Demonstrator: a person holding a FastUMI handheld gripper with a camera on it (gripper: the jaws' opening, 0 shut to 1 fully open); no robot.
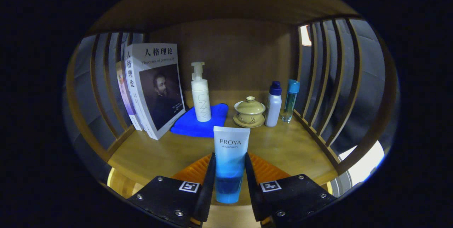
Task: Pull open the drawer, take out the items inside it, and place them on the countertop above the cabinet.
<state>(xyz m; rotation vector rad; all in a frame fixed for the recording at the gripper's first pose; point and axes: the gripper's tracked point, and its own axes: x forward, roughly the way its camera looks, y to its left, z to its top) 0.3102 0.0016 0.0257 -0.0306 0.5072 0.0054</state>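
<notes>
1. My tongs are squeezed on a blue tube. Both fingers press its sides. The tube stands up between them, with its cap end down.
2. The tube is over the near edge of the wooden table above the cabinet. I think I am now putting it down there.
3. To do this well, I should lower the tube slowly until its cap end sits flat on the wood. Then I let go gently, so it does not tip over. The bare spot just ahead of the fingers looks like a good place.
4. Far on the left, some books lean against the side bars.
5. Next to them lies a blue cloth. A white pump bottle stands on it.
6. Right of that is a small lidded cup on a saucer.
7. Then come a white bottle with a dark cap and a clear bottle with a blue cap, close to the right bars.
8. All of these stand farther back than my tube. If I push too far in, I could bump the cloth or the cup. So I should stay near the front.
</notes>
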